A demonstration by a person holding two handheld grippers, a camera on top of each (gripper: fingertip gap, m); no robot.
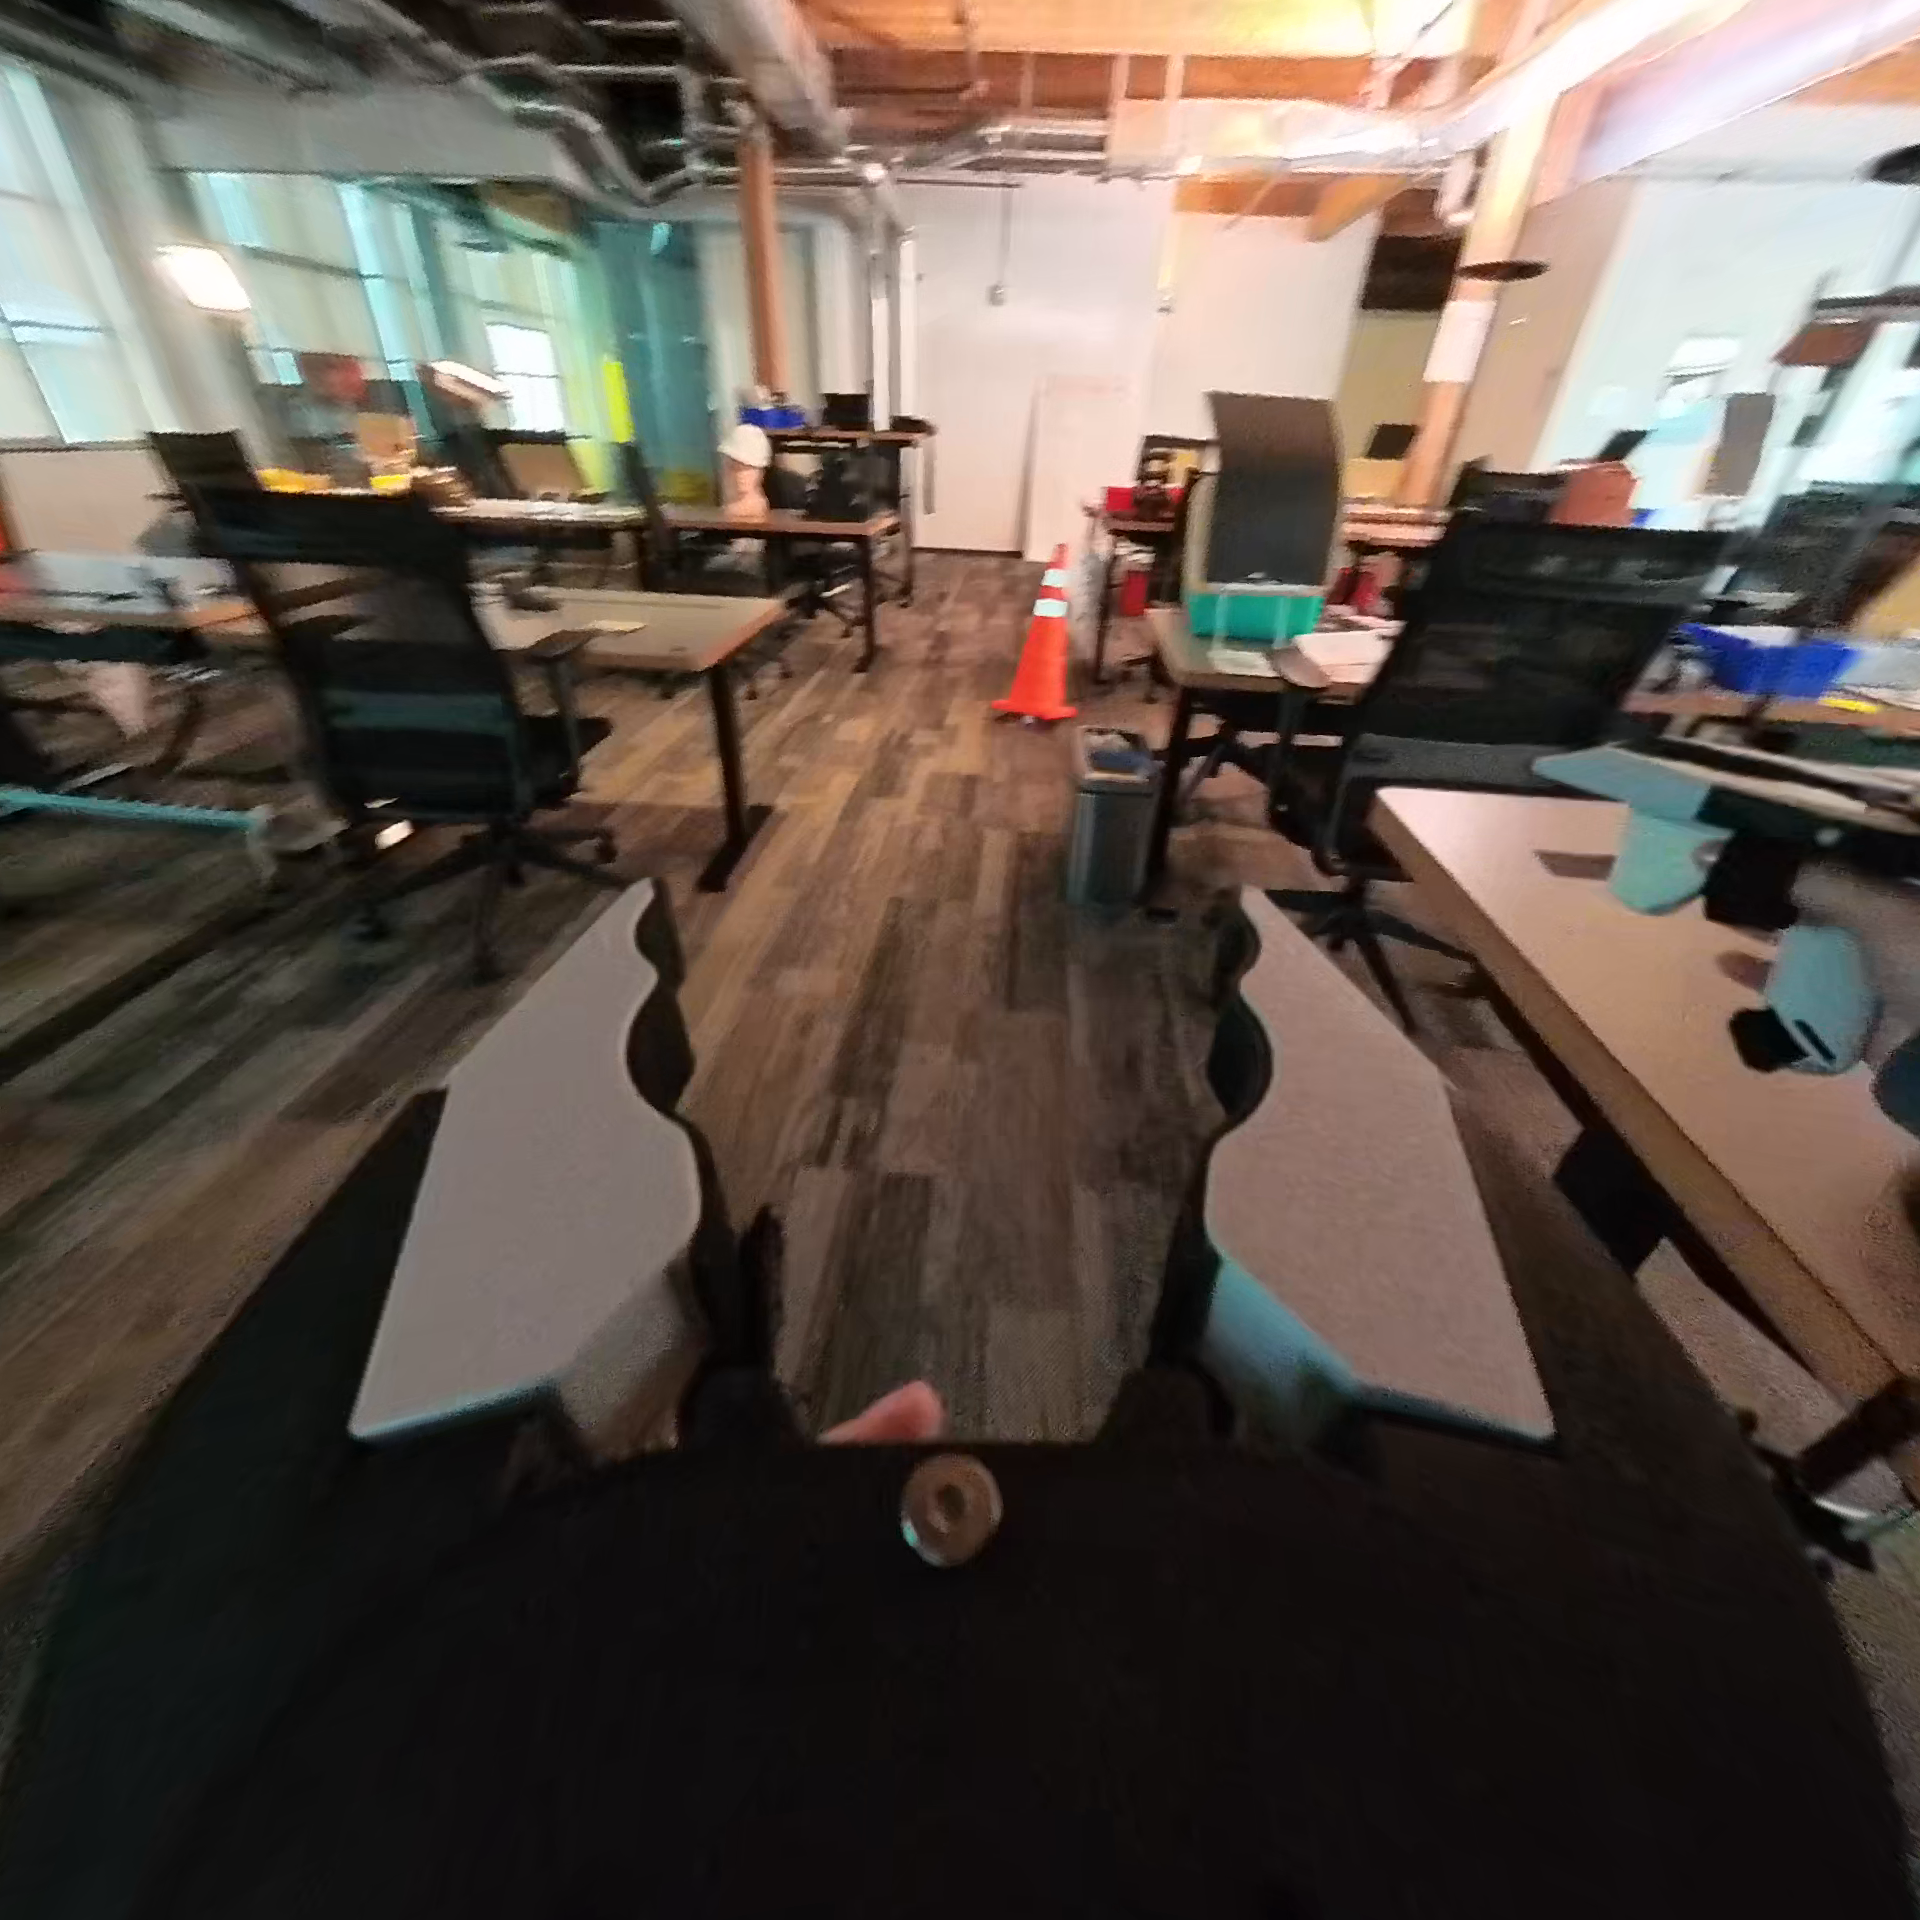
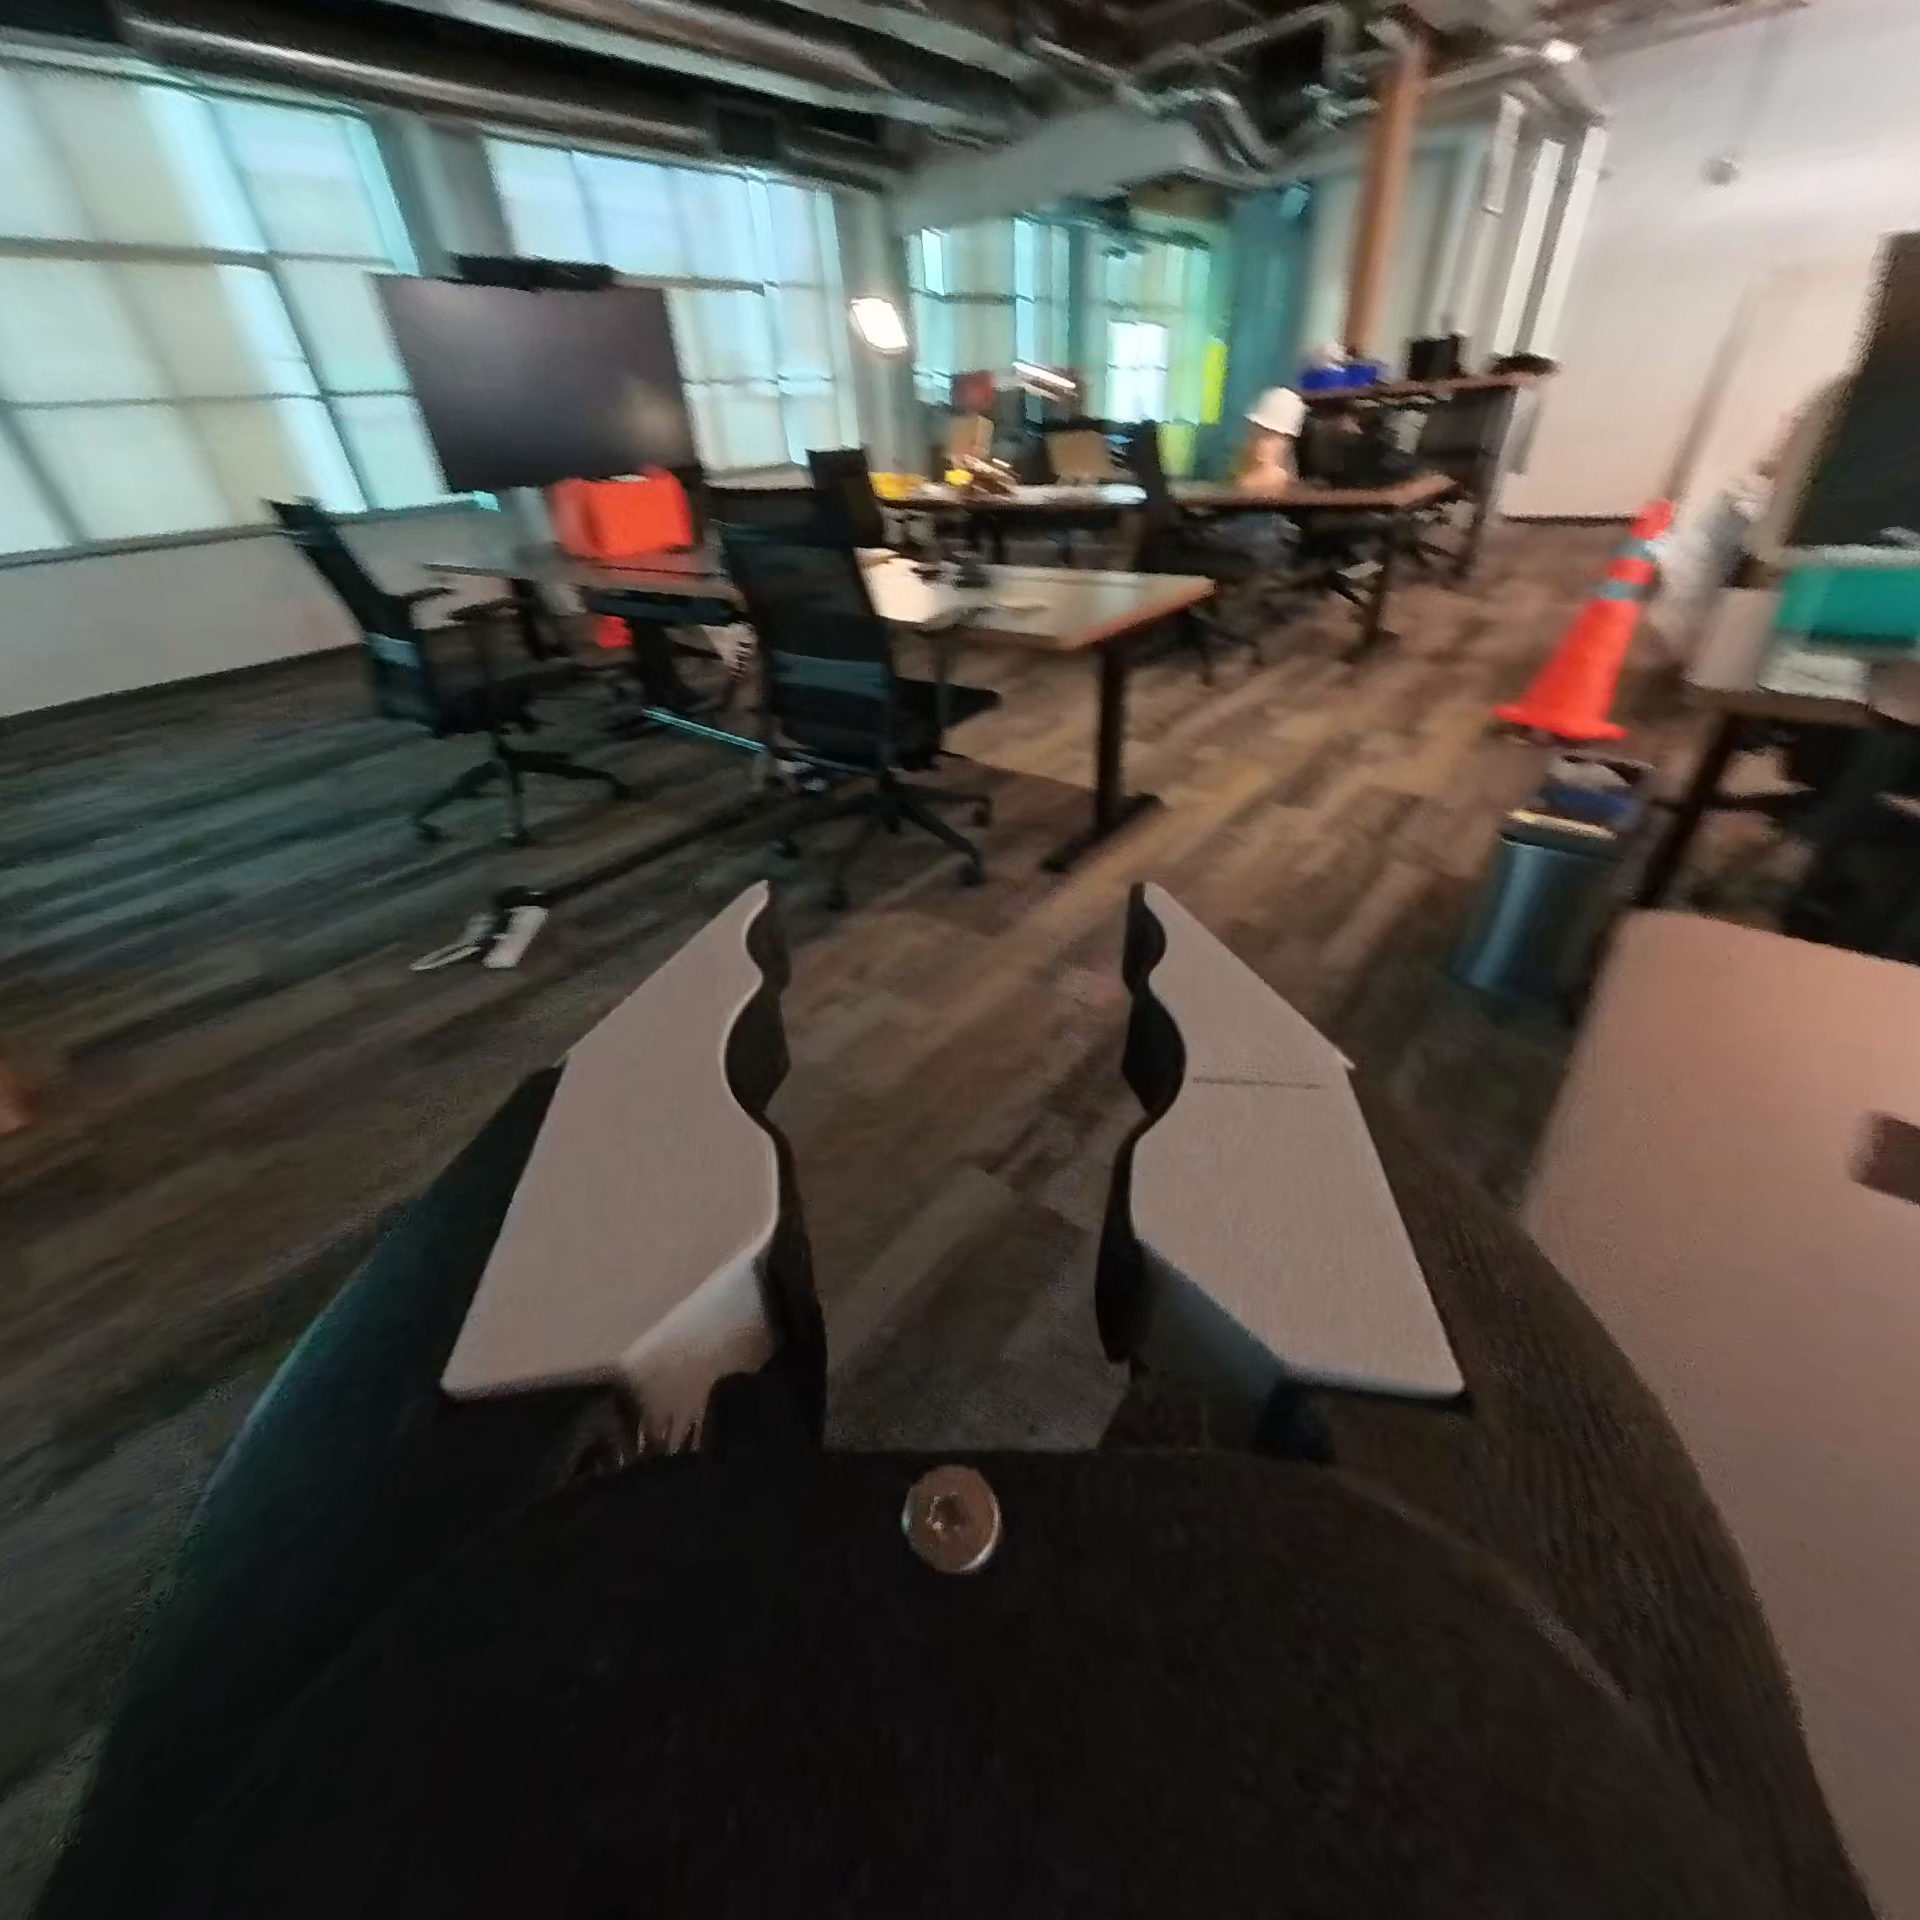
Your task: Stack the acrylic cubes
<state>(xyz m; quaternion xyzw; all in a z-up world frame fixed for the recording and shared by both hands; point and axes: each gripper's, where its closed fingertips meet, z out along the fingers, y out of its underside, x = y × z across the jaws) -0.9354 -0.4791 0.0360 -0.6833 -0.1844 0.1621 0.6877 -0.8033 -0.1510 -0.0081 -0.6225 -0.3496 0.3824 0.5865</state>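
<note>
Left wrist view shows the left gripper (image 1: 951, 935) held above the wood-look floor (image 1: 883, 831), its 2 grey fingers (image 1: 551, 1143) spread wide with only floor between them. Landmark: 1 orange traffic cone (image 1: 1042, 644), standing upright on the floor with a pale band near its tip. Well to the cone's left stand 1 black mesh chair (image 1: 416, 707) and 1 brown-topped desk (image 1: 665, 629). Just nearer than the cone and slightly right of it sits 1 small grey bin (image 1: 1110, 821). Right of the cone is another black chair (image 1: 1507, 675), then a brown table (image 1: 1621, 997) over which the other gripper's pale blue body (image 1: 1714, 862) shows, blurred.

In the right wrist view the right gripper (image 2: 954, 925) is partly open, narrower than the left one, and nothing sits between its fingers. Here the cone (image 2: 1579, 655) is far to the right; left of it are 2 black chairs (image 2: 831, 665), 1 dark screen (image 2: 540, 374) and 1 orange box (image 2: 623, 514).
</note>
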